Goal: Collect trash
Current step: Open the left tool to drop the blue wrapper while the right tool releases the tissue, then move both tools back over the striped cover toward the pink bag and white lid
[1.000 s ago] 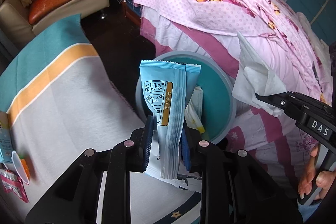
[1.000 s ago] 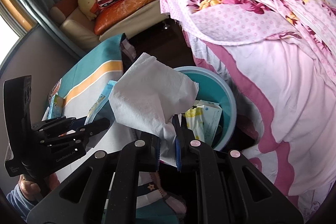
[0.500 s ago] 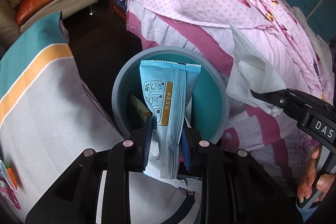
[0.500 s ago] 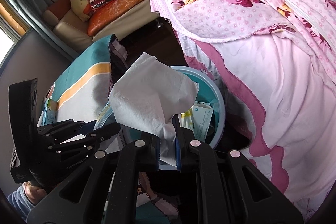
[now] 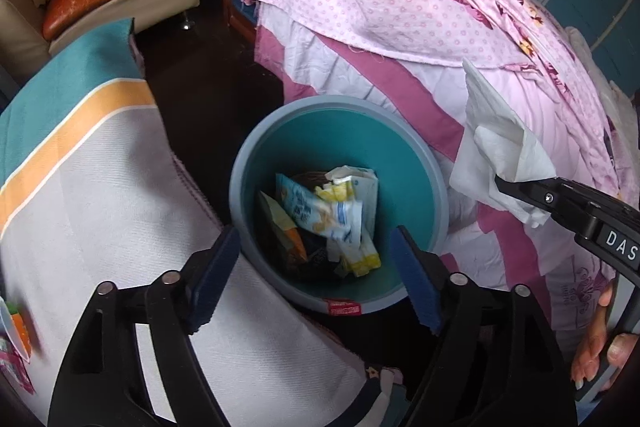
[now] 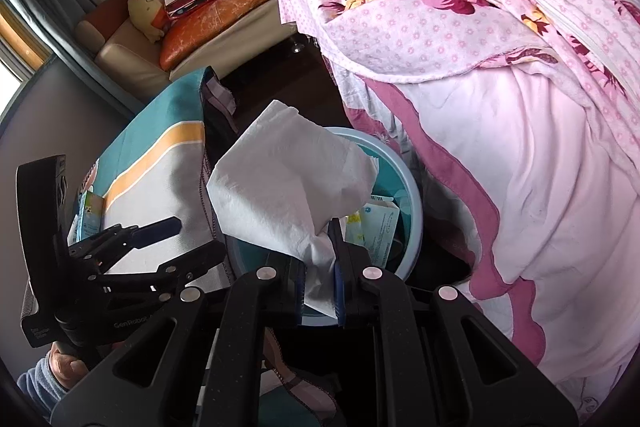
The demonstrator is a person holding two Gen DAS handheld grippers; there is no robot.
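1. Hovering over the round teal plastic trash bin [image 5: 404, 163], the left gripper [image 5: 316, 275] points down at it from the bottom centre of the left wrist frame; its fingers [image 5: 212, 275] are spreading apart, nothing between them.
2. Crumpled snack wrappers [image 5: 328, 215], blue, white and yellow, lie at the bin's bottom.
3. Right gripper [image 6: 320, 291], bottom centre of the right wrist frame: fingers clenched on a crumpled white paper tissue [image 6: 292, 183], which sticks up in front of the bin's near rim.
4. From the left wrist camera that tissue sits at the right edge, beside the bin, not over it.
5. Bin stands on dark floor [image 5: 208, 87] between the white, orange and teal striped cloth-covered surface [image 5: 92, 187] at left and the pink floral bed [image 5: 400, 7] at upper right.
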